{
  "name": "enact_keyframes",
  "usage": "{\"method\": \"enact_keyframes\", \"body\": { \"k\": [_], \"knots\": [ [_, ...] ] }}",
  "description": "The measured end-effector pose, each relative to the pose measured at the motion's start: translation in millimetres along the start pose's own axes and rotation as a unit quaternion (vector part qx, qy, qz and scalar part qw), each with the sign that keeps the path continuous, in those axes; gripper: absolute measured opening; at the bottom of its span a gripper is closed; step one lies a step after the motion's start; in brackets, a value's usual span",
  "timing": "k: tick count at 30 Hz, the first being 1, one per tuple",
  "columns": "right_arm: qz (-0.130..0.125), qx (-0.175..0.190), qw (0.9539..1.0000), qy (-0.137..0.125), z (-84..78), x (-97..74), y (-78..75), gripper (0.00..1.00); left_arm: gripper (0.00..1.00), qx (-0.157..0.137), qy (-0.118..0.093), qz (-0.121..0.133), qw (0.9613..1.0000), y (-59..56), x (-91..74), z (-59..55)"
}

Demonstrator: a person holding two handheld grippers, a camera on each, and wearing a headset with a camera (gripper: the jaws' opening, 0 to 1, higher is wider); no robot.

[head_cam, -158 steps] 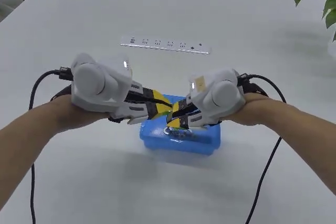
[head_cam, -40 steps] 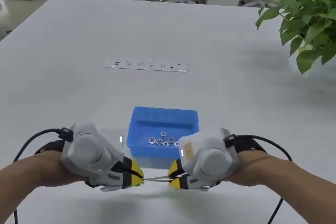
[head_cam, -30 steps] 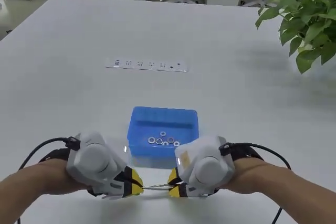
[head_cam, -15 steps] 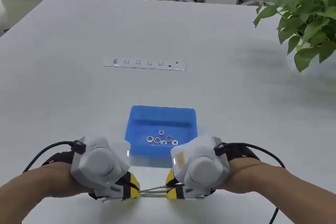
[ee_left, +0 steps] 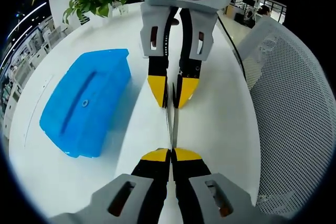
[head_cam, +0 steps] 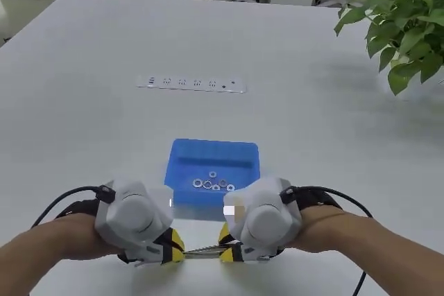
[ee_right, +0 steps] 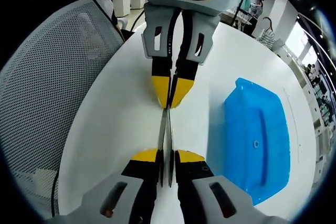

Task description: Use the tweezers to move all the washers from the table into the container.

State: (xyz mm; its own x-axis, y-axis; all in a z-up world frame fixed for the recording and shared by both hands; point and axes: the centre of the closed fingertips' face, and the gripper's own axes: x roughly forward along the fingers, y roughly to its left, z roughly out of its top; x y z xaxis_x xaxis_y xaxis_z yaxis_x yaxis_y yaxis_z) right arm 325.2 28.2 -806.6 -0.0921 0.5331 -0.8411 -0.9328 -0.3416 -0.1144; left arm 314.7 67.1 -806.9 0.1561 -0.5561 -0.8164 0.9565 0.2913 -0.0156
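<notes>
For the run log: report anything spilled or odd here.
Nothing spilled; the washers lie in the blue container. Only oddity: left gripper and right gripper both clamp the tweezers, one at each end.

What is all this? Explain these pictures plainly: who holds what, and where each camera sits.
There is no robot here. A person holds a two-jawed tool in each hand. The head view comes from a camera on the person's head, looking down at a white table. Each round view comes from a camera riding on one tool. The left tongs and right tongs point at each other, both shut on the same thin metal tweezers. Beyond them stands a blue container with several washers inside. Farther off are a power strip and a leafy plant.
</notes>
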Motion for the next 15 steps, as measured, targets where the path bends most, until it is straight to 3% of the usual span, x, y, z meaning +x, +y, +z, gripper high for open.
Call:
{"method": "enact_keyframes", "body": {
  "k": [7,15],
  "knots": [
    [-0.009,0.001,1.0000,-0.002,-2.3,-2.9,-1.4,0.19,0.11,0.004,0.001,0.008,1.0000,1.0,-1.6,-2.1],
    [-0.034,0.023,0.9989,-0.025,4.3,-16.8,-9.6,0.24,0.19,-0.013,-0.007,0.026,0.9996,6.3,-12.4,-6.4]
  ]
}}
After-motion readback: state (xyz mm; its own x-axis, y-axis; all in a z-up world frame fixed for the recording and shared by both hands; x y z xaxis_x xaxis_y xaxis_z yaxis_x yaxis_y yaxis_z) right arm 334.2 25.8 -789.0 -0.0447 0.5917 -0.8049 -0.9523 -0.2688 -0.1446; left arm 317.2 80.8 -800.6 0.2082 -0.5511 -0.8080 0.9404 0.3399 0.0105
